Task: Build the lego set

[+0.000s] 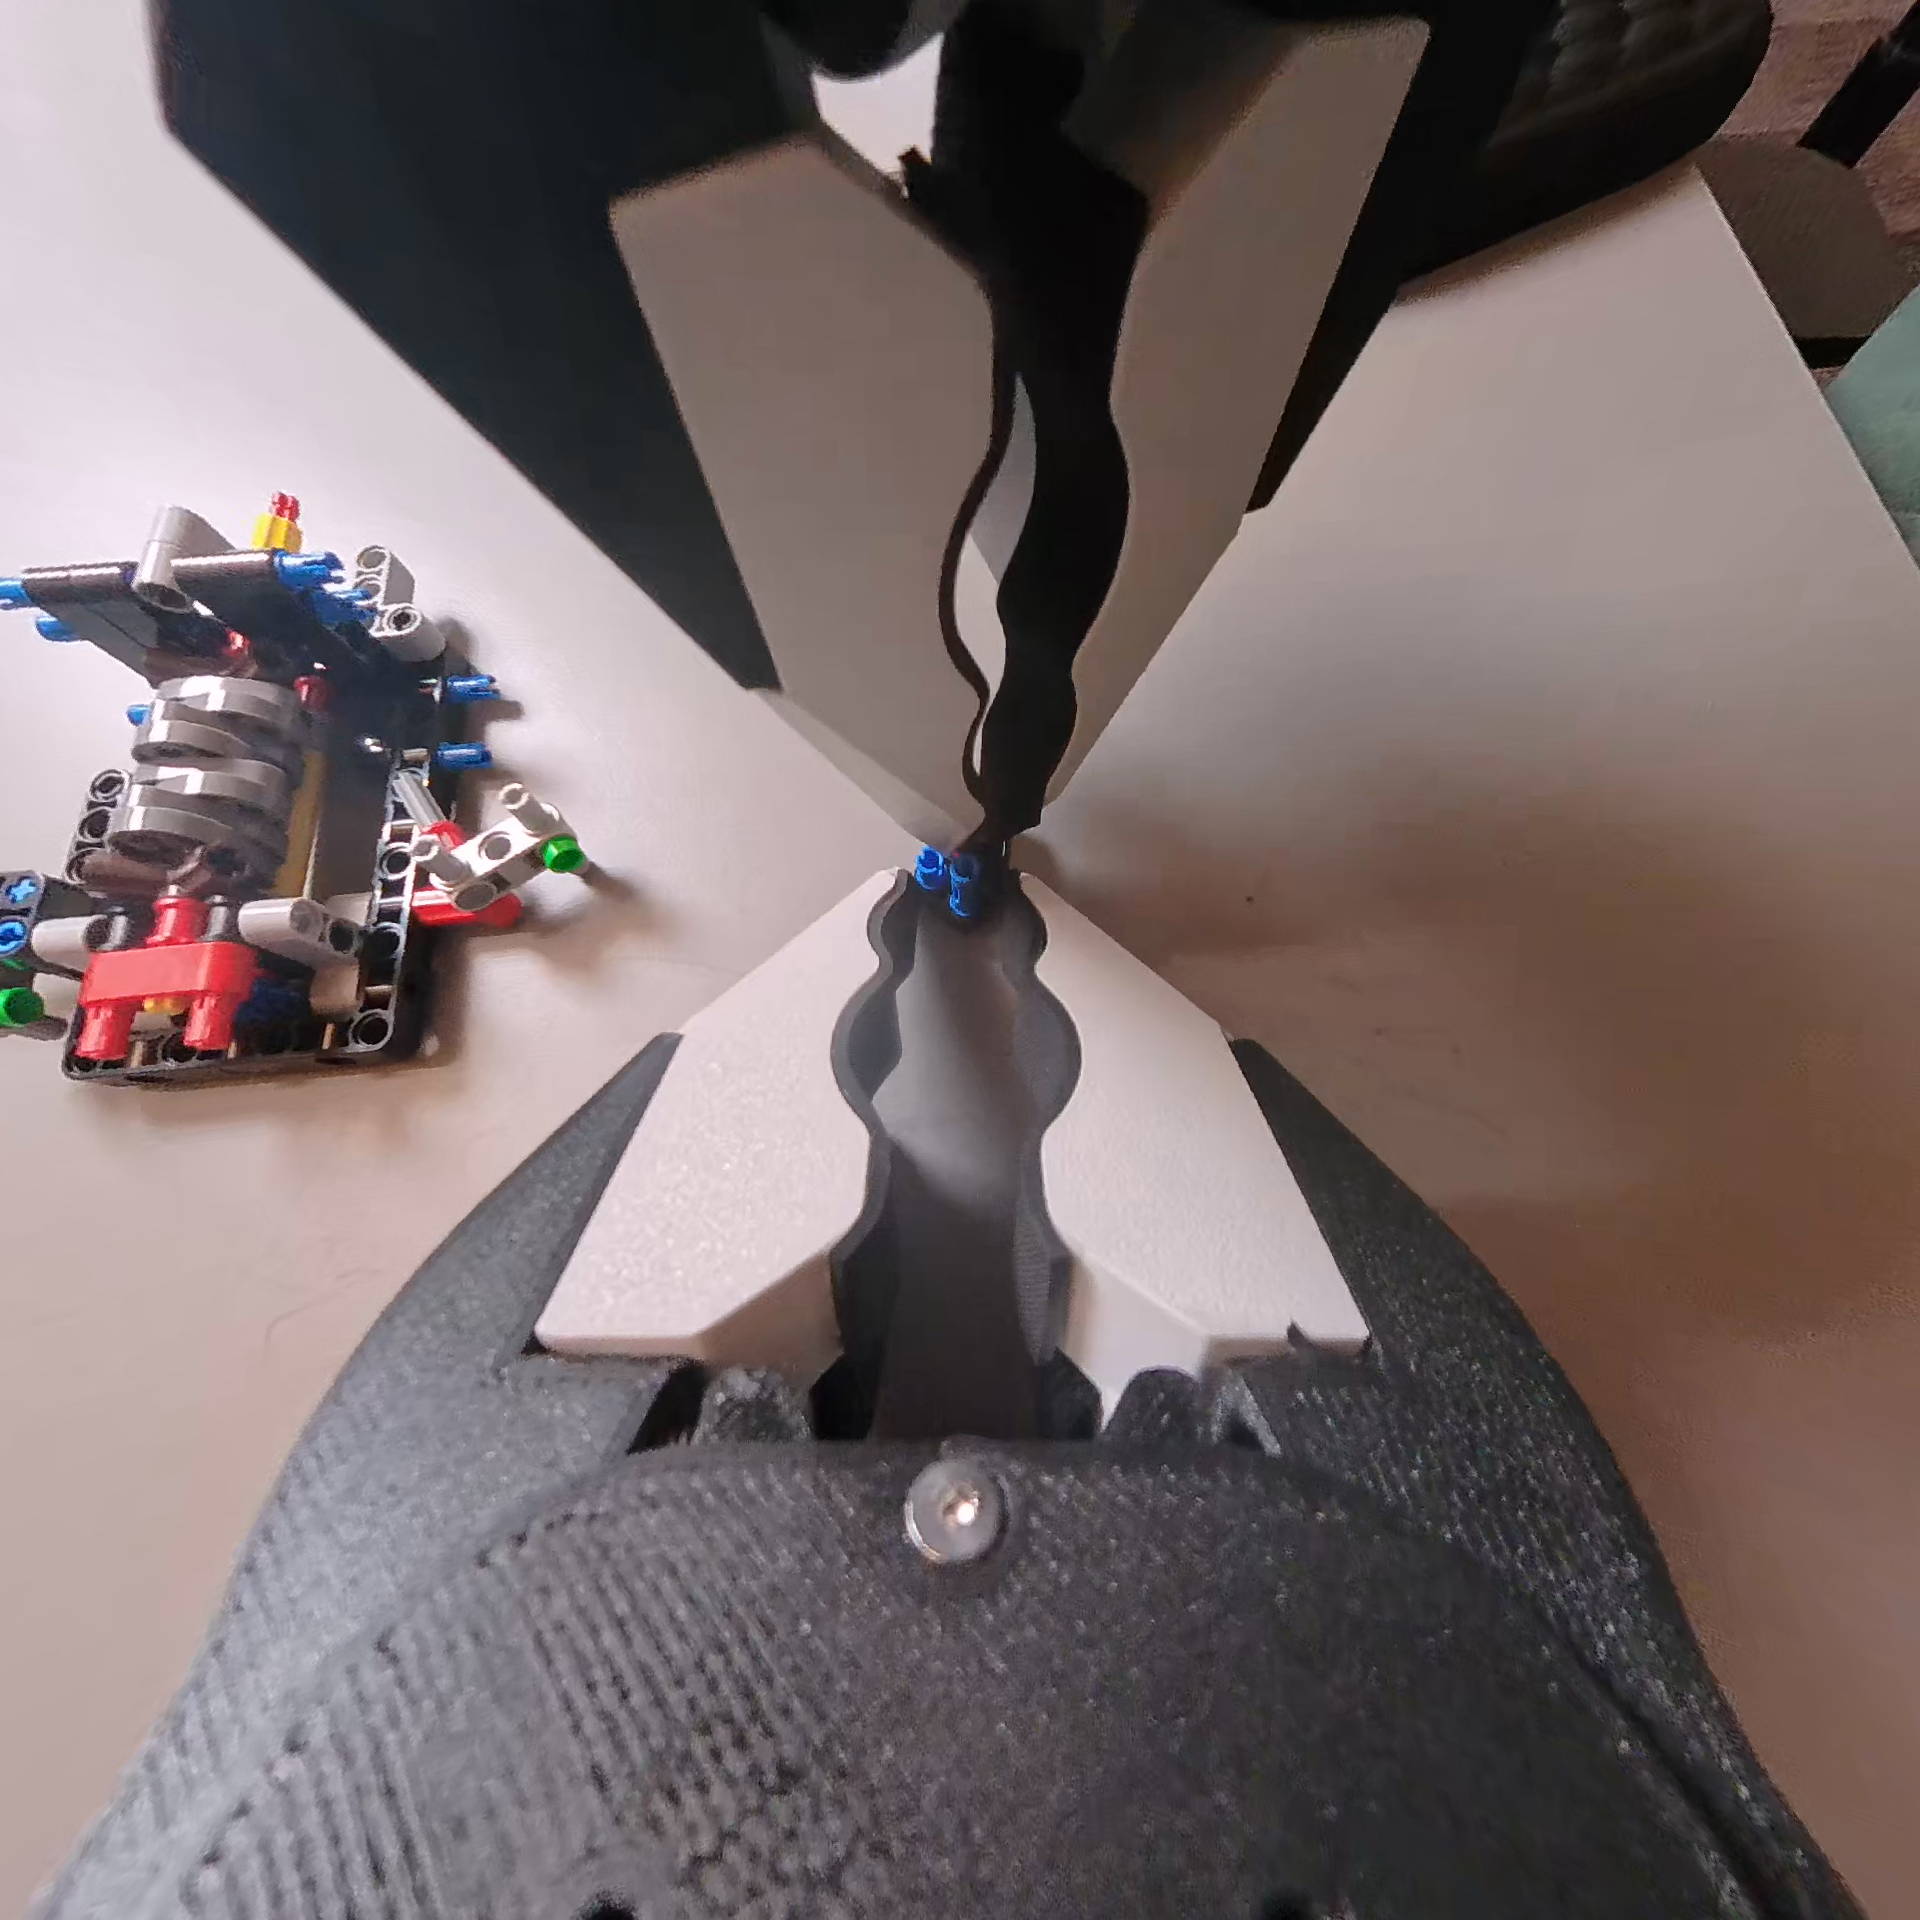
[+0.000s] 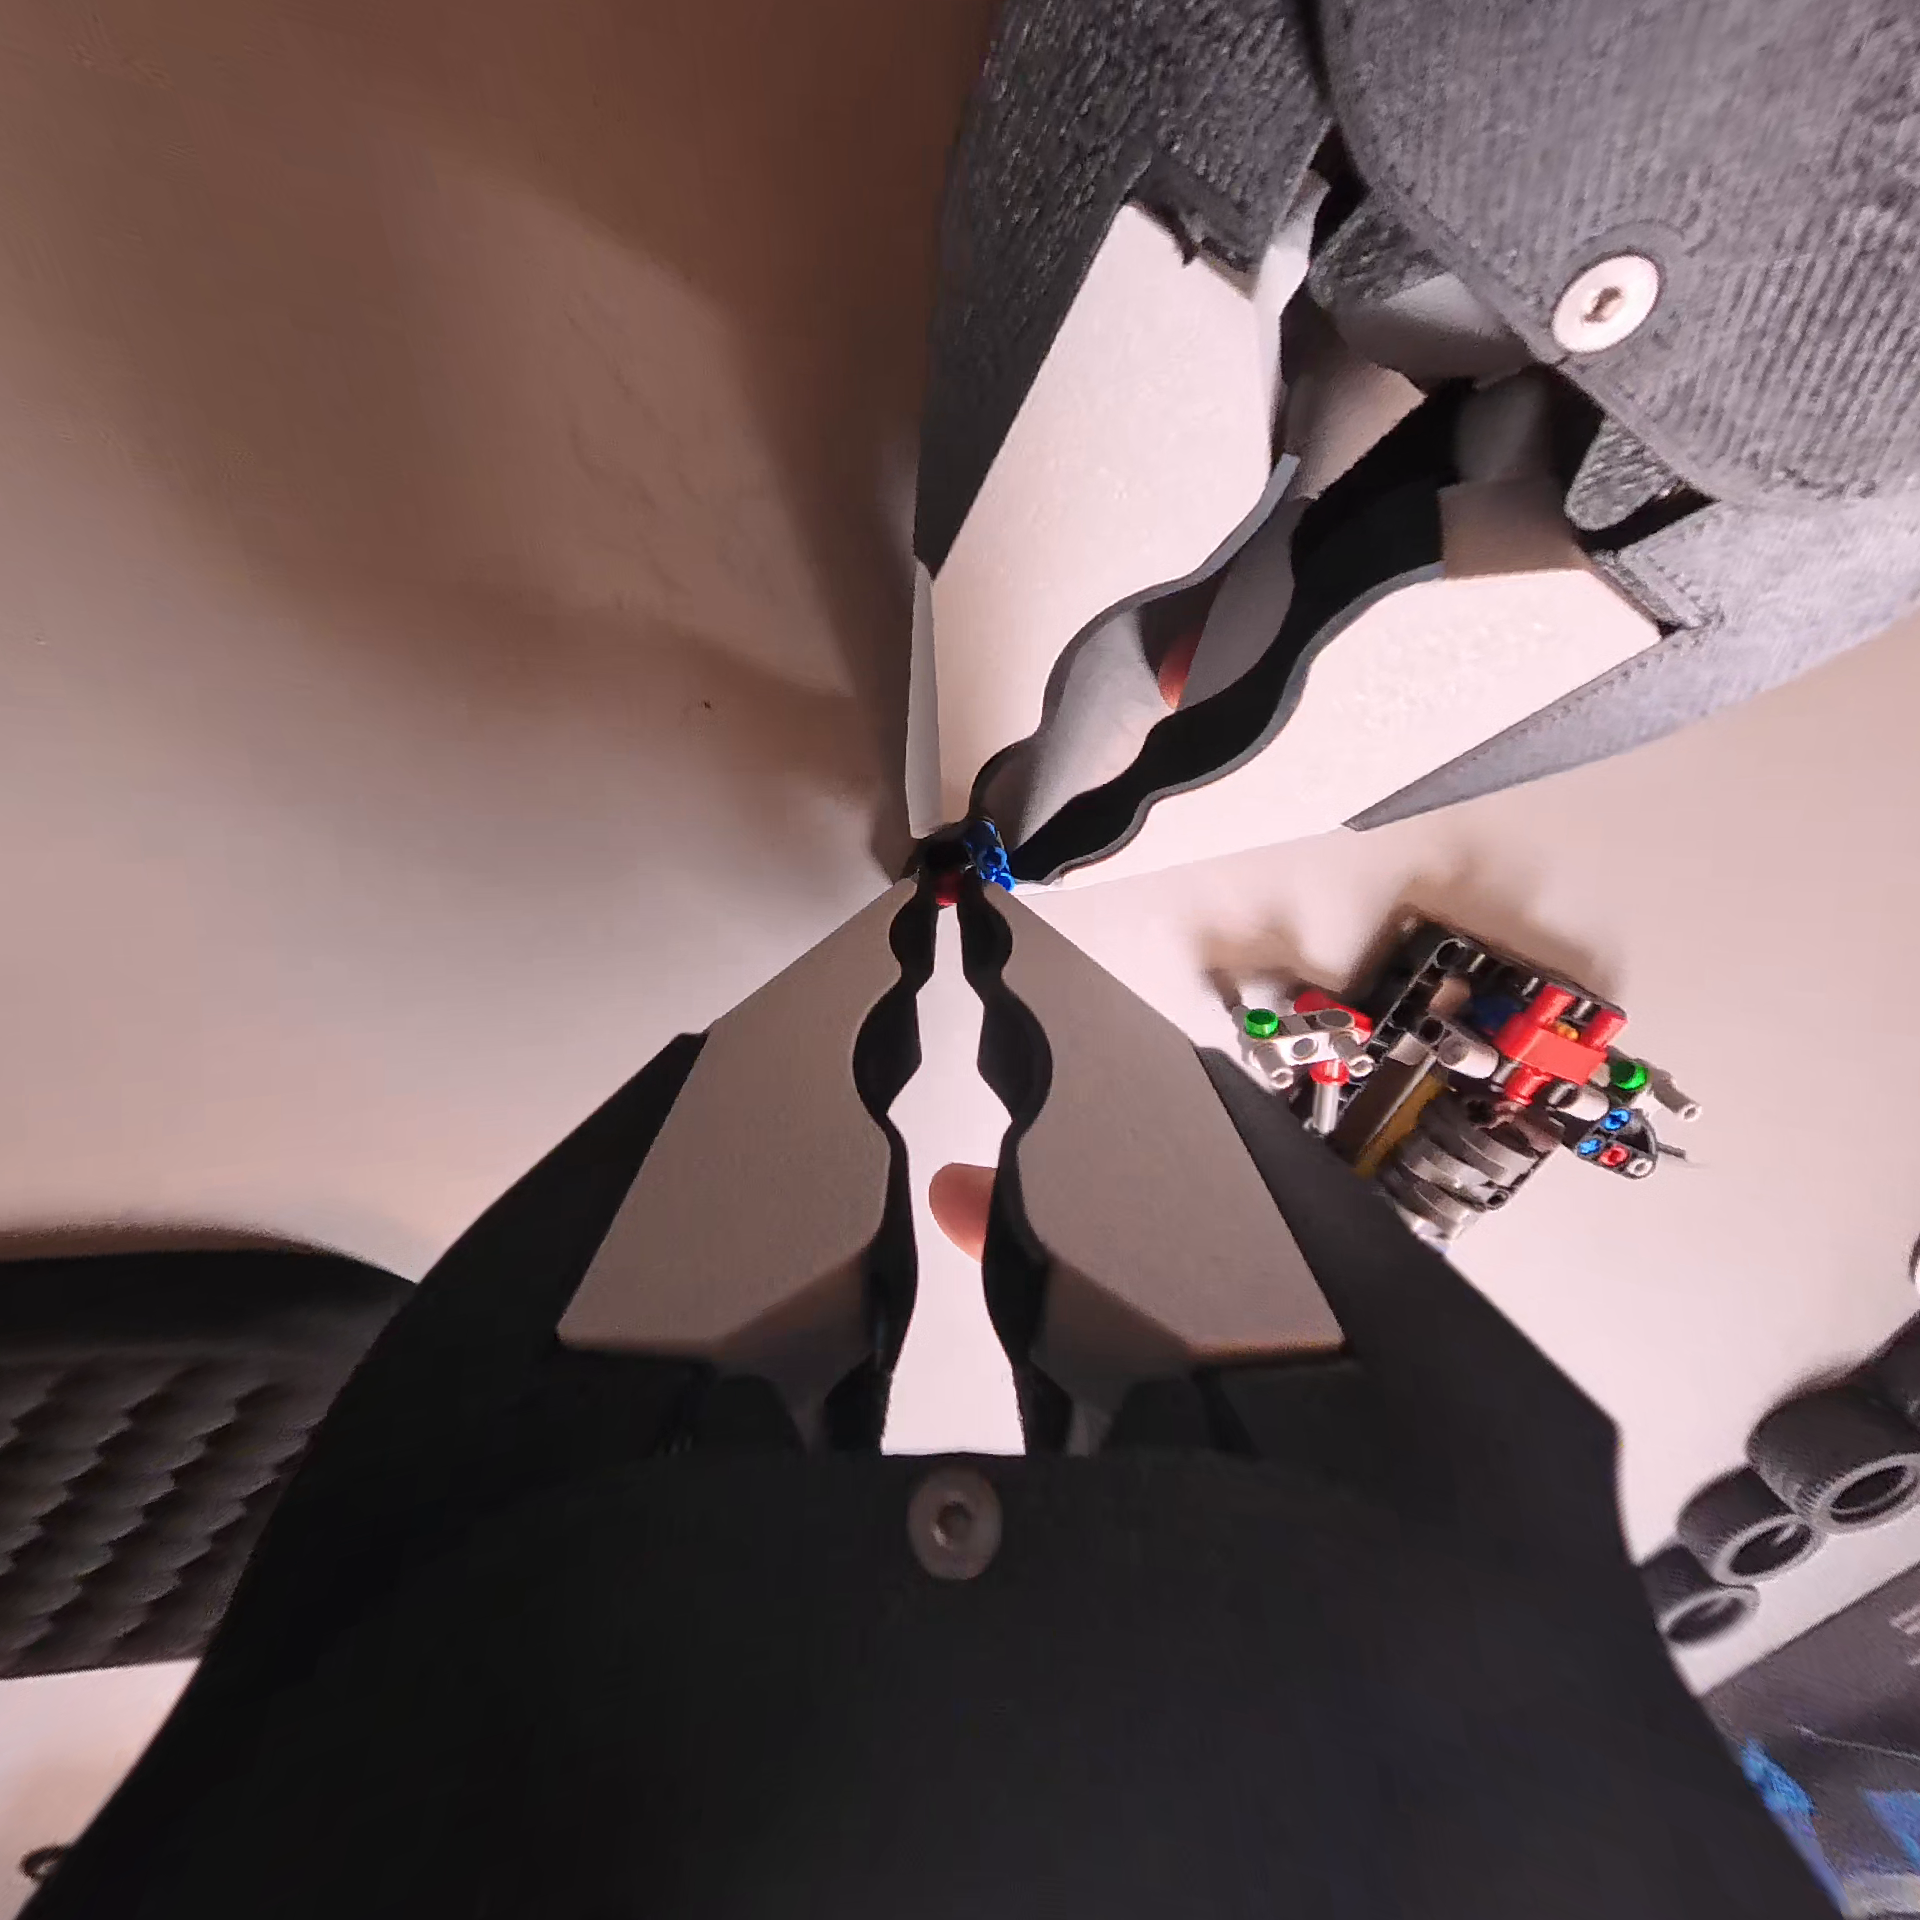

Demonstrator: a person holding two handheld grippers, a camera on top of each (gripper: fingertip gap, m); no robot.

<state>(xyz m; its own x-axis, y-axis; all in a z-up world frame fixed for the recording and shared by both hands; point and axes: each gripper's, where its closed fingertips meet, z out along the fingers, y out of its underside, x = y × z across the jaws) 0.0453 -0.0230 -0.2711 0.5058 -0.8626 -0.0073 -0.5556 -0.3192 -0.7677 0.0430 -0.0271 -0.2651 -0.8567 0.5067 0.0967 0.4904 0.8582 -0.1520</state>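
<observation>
A small piece with blue pins [image 1: 951,878] is pinched between the tips of both grippers, above the pale table [image 1: 1455,831]. My left gripper [image 1: 961,891] is shut on the blue pins. My right gripper [image 2: 948,899] comes from the opposite side, tip to tip, and is shut on a small black part [image 2: 940,857] with a bit of red, joined to the blue pins [image 2: 987,857]. The partly built lego model [image 1: 239,810], with grey discs, red connectors and green studs, lies on the table apart from both grippers; it also shows in the right wrist view [image 2: 1455,1070].
Several black tyres [image 2: 1787,1527] lie at the lower right, beside a dark printed sheet [image 2: 1818,1787]. A black textured pad [image 2: 156,1455] lies at the left. The table edge [image 1: 1766,312] runs at the upper right. A fingertip [image 2: 961,1205] shows behind my right fingers. Both grippers' tips are close together, under 4 cm apart.
</observation>
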